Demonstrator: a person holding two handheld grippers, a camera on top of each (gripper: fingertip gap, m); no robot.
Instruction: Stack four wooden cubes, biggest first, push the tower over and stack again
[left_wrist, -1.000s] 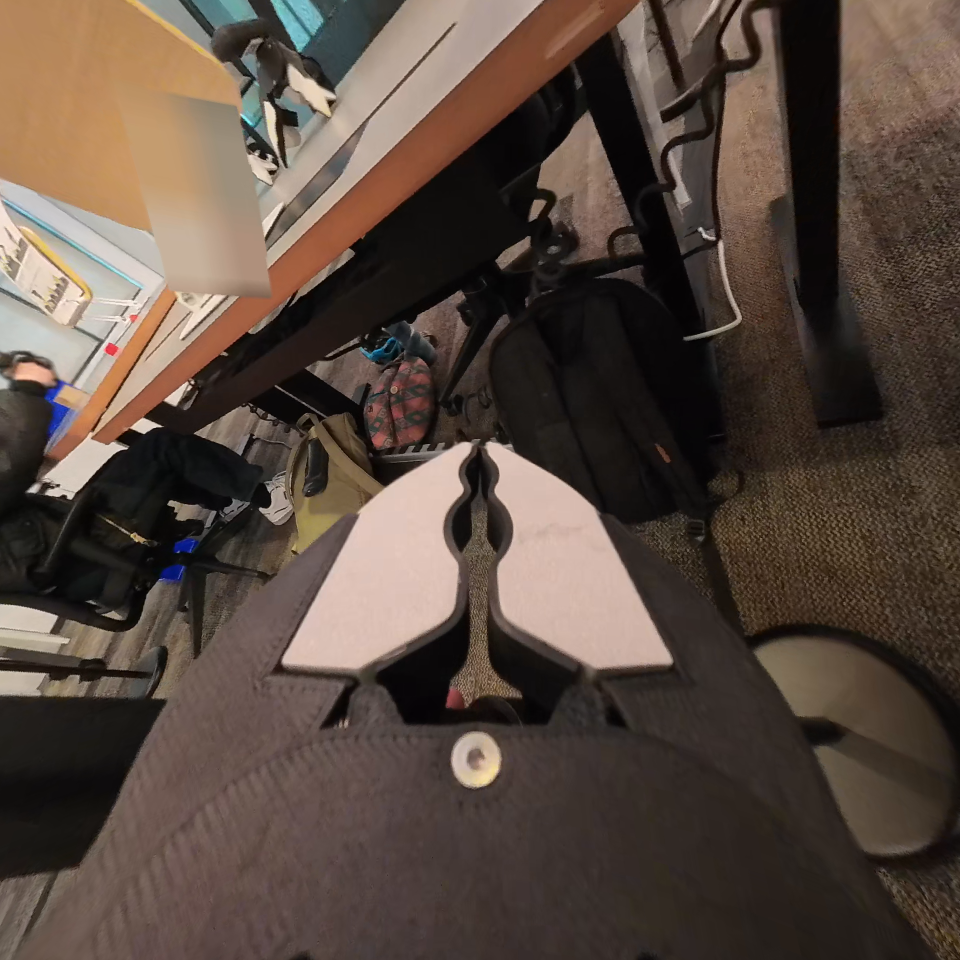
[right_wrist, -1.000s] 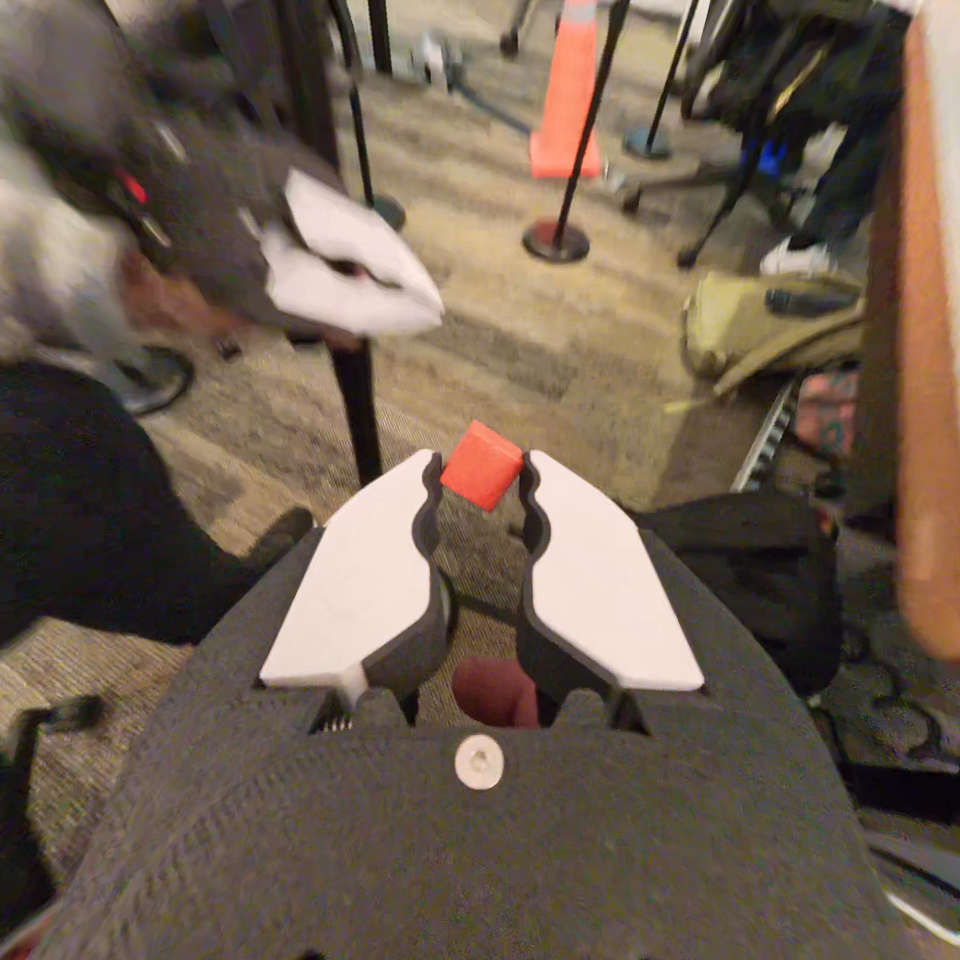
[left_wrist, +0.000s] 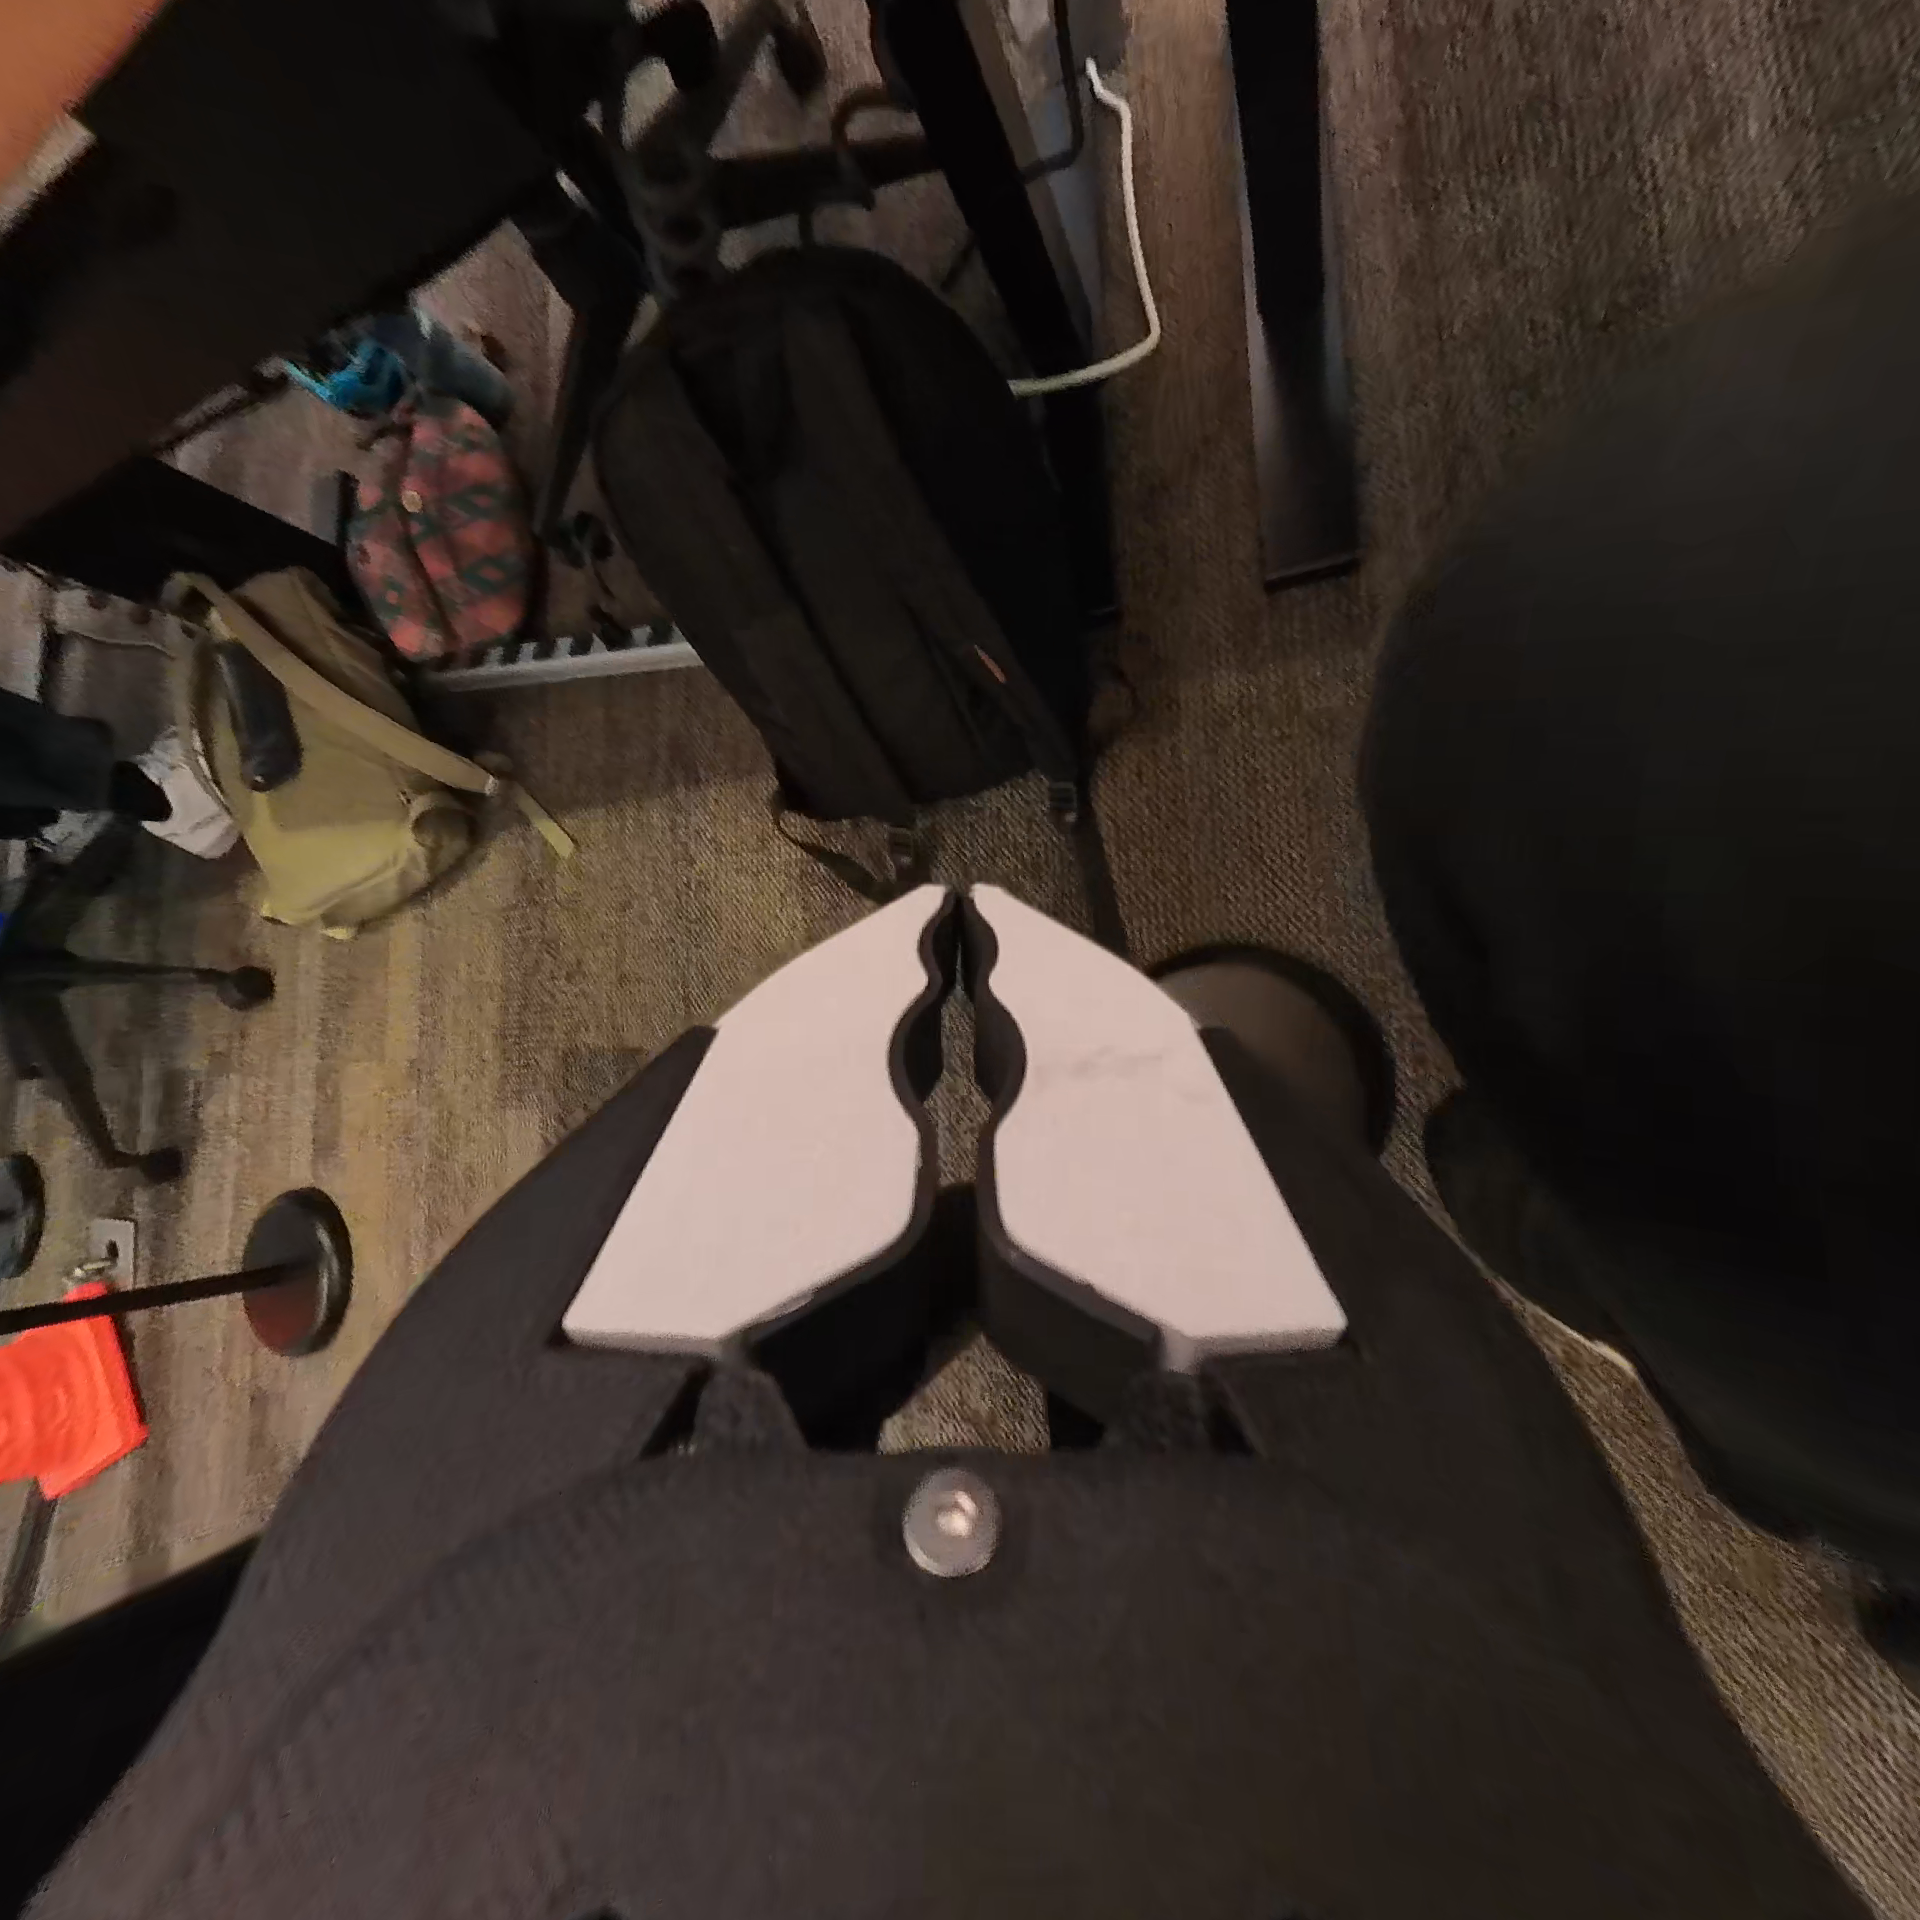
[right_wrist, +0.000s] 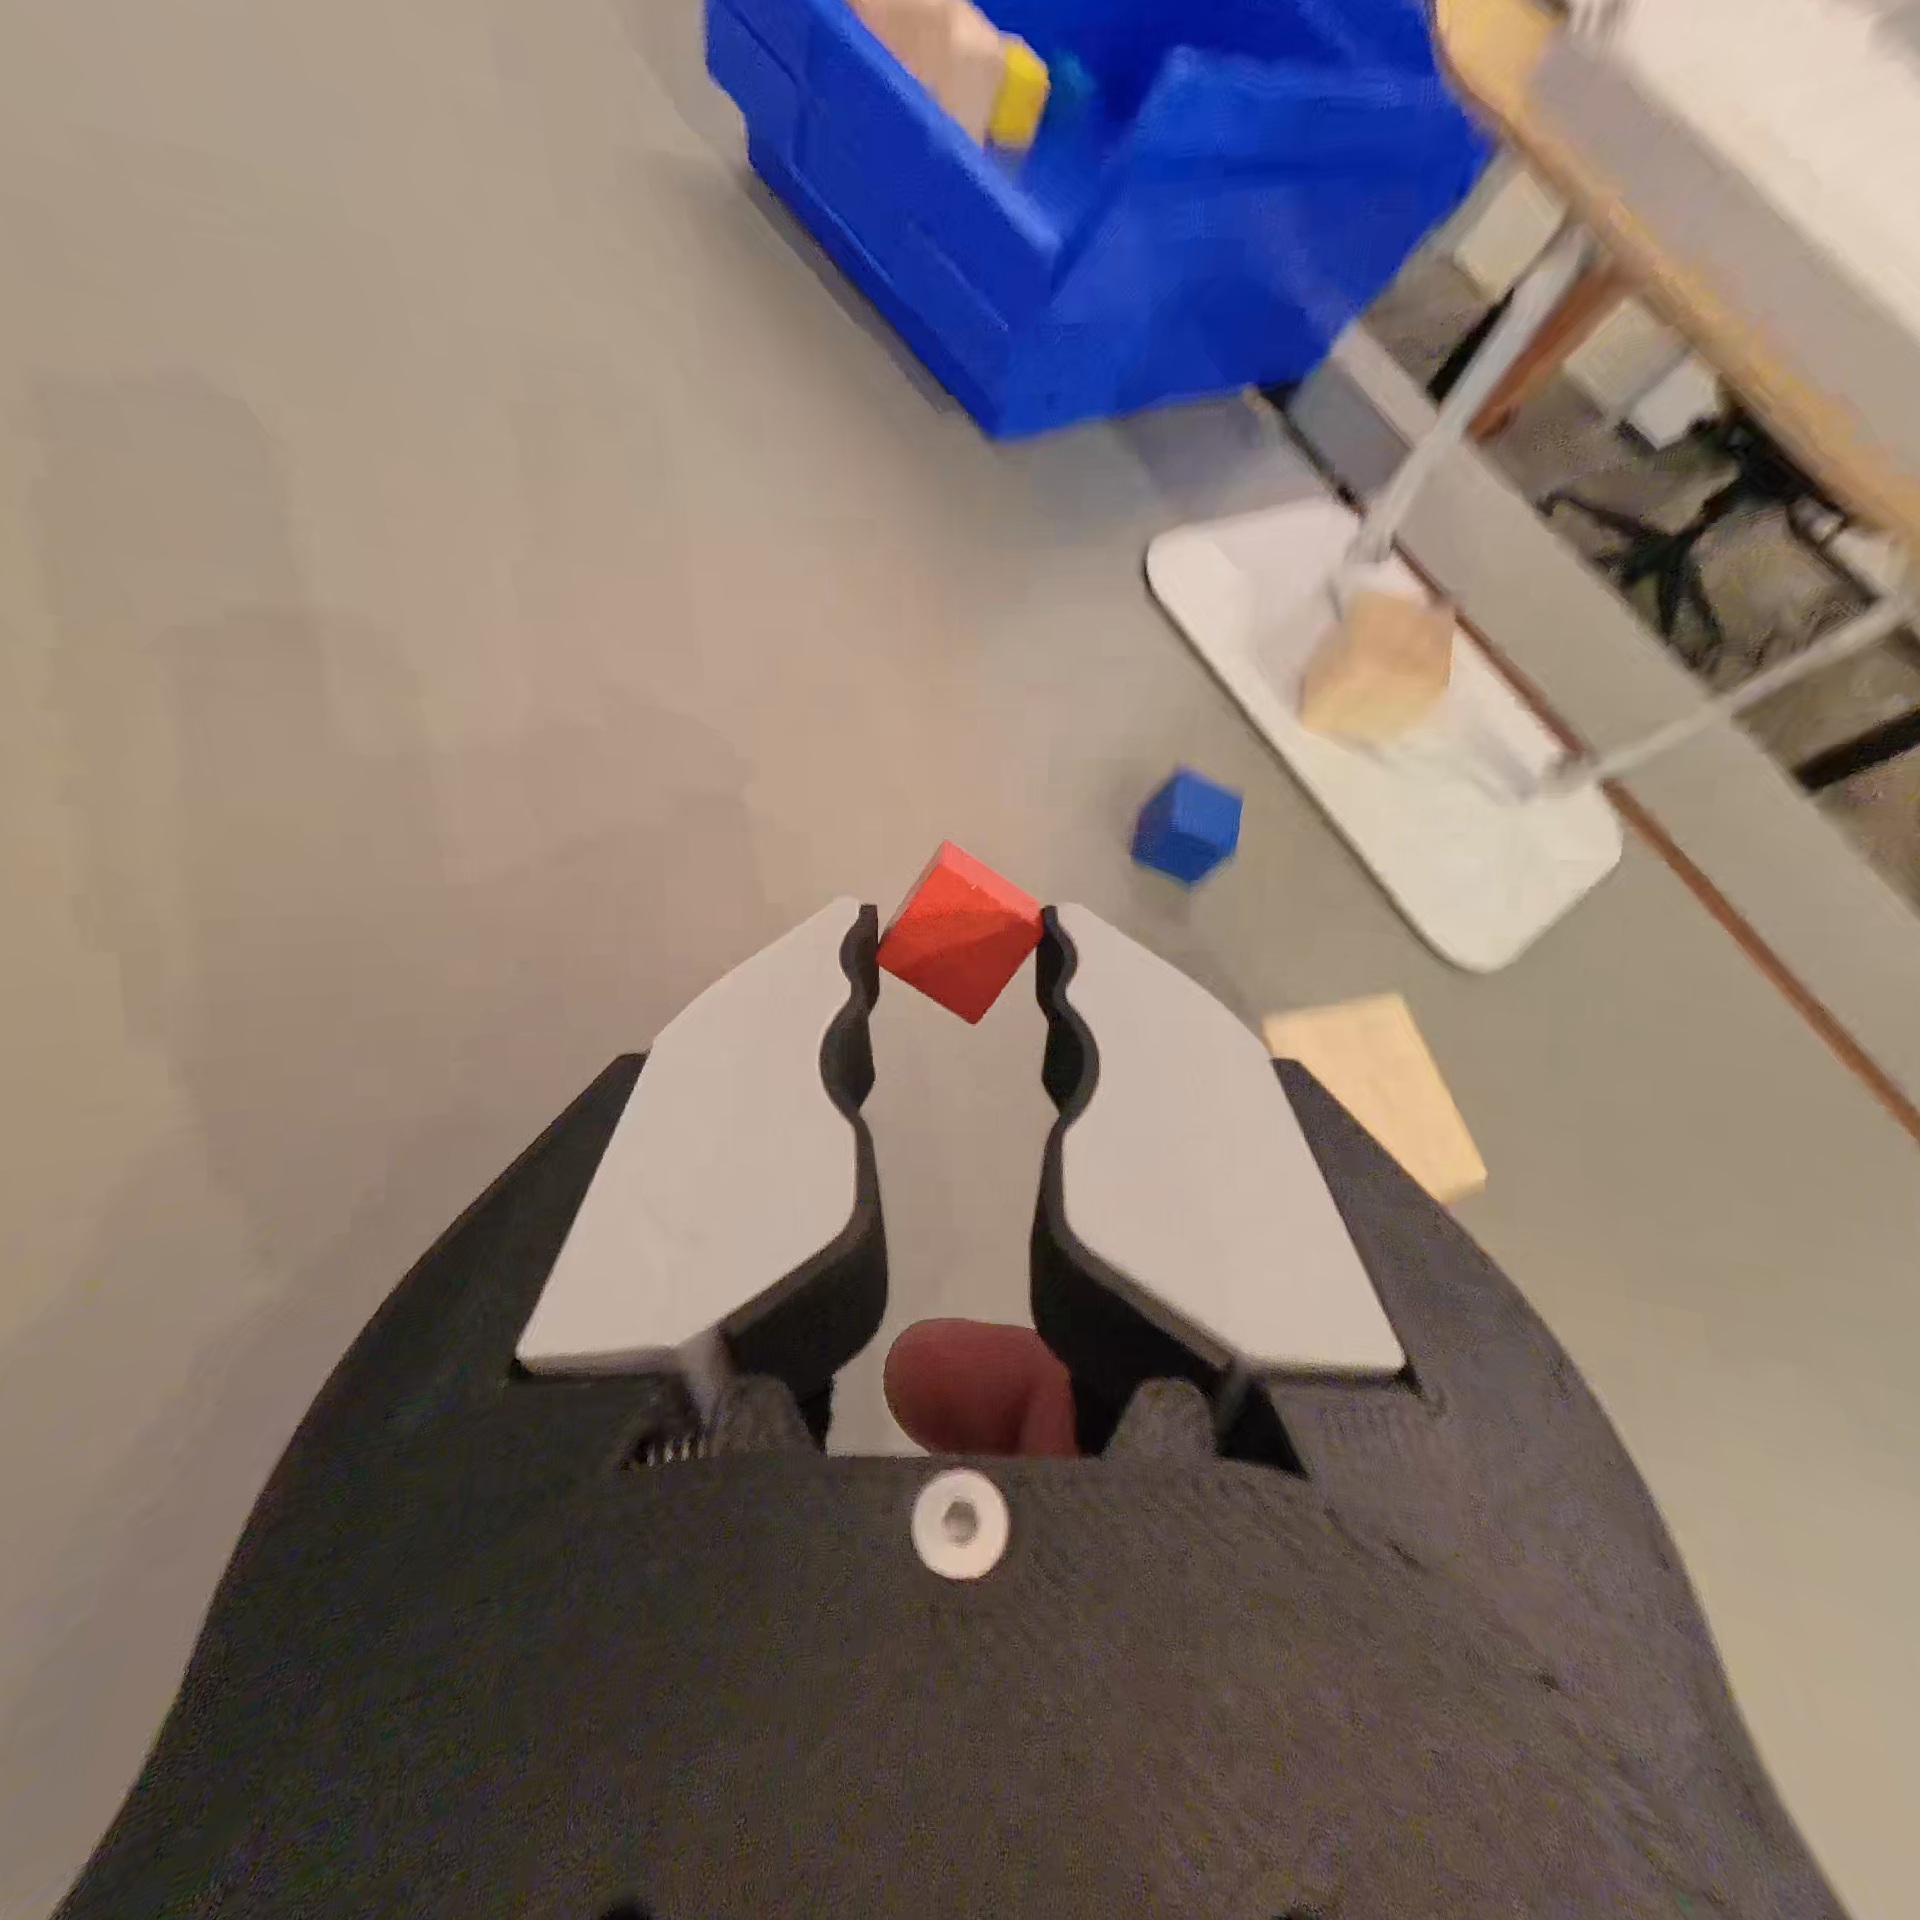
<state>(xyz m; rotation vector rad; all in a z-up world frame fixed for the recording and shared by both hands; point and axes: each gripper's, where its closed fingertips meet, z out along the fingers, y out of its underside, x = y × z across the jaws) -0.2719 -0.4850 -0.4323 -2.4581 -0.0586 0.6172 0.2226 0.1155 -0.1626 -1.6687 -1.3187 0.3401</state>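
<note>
My right gripper (right_wrist: 958, 920) is shut on a small red cube (right_wrist: 958, 940), held corner-up between the fingertips above the grey table (right_wrist: 416, 623). A small blue cube (right_wrist: 1187, 826) lies on the table just beyond it to the right. A plain wooden cube (right_wrist: 1377, 665) sits on a white tray (right_wrist: 1455, 862) near the table's right edge. A larger plain wooden block (right_wrist: 1377, 1107) lies flat to the right of my fingers. My left gripper (left_wrist: 961, 904) is shut and empty, pointing down at the carpet away from the table.
A blue bin (right_wrist: 1091, 208) at the back of the table holds a plain and a yellow block (right_wrist: 1016, 99). Below, the left wrist view shows a black backpack (left_wrist: 831, 520), an olive bag (left_wrist: 332, 769), a patterned bag (left_wrist: 442, 530), table legs and stand bases. My hands' fingertips stand some 80 cm from each other.
My right gripper has swung up from the floor to over the table, still holding the red cube. My left gripper has tilted down toward the carpet.
</note>
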